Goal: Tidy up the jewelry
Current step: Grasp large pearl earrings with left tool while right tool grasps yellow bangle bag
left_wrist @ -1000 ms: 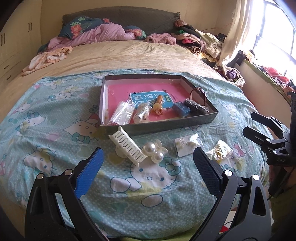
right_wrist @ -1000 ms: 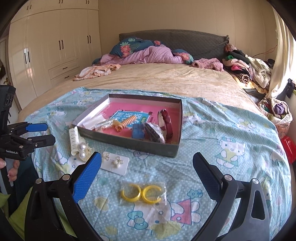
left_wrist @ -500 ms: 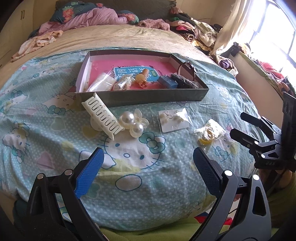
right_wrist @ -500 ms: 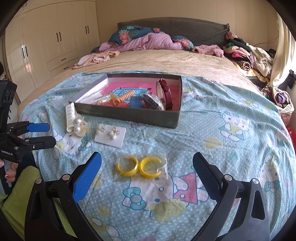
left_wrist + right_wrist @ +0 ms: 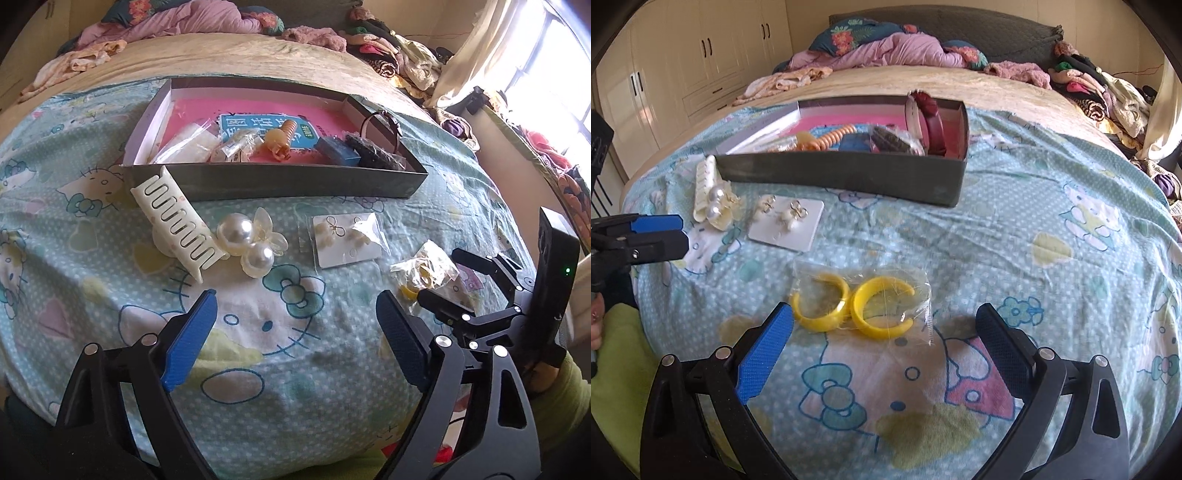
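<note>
Bed [image 5: 1015, 92] covered by a cartoon-print blanket [image 5: 1034, 221]. On the blanket: a shallow box [image 5: 849, 173] at 12 o'clock, a white comb clip [image 5: 173, 225] and pearl clip [image 5: 247, 240] at 10 o'clock, an earring card [image 5: 788, 221] beside them, and bagged yellow hoops [image 5: 864, 306] nearest.

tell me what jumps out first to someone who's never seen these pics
The yellow hoop earrings in a clear bag lie on the Hello Kitty blanket, just ahead of the open right gripper. Further back sits a dark shallow box with a pink floor, full of hair accessories. Beside it lie a white hair claw and a pearl clip, ahead of the open left gripper.
</note>
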A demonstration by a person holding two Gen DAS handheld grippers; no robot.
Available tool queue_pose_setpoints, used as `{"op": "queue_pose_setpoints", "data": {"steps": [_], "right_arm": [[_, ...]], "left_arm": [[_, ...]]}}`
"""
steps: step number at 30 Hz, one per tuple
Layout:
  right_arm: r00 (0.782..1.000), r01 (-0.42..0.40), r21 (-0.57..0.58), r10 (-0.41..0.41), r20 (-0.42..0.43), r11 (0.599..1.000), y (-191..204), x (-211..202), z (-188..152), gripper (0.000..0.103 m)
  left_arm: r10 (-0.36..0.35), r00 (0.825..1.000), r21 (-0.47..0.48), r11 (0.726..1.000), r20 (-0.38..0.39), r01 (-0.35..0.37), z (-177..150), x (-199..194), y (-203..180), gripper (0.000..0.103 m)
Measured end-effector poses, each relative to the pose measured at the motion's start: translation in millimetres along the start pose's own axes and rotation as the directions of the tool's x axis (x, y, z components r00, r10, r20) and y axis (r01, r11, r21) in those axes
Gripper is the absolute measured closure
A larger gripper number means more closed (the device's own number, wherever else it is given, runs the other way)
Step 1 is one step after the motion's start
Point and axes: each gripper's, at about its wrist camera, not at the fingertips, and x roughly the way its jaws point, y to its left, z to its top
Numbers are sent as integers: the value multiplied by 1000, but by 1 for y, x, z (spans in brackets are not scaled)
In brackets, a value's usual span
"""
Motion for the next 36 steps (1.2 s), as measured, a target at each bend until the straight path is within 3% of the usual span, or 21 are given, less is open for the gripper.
{"op": "queue_pose_setpoints", "data": {"steps": [11,14,15,16,20,27,36], "right_arm": [[1000,-2,-57,2,8,998,18,16,6,4],[1000,-15,-46,16,25,999,17,16,7,5],[999,-15,-43,16,32,999,16,15,7,11],[999,-16,-42,17,36,999,15,14,8,18],[998,-33,-29,34,47,999,10,10,7,21],[996,-58,-9,59,74,998,2,-2,7,23],[990,-57,-7,58,130,998,1,-24,21,23]], "left_arm": [[14,1000,-41,999,-1,-14,14,16,6,28],[36,999,-41,999,-2,-36,18,22,5,38],[37,999,-52,998,-4,-37,19,24,6,41],[36,999,-58,998,-7,-37,21,27,7,42],[42,999,-78,996,0,-42,25,33,10,46],[47,999,-91,995,3,-46,28,38,16,76],[2,1000,-29,1000,31,-1,23,15,5,77]]}}
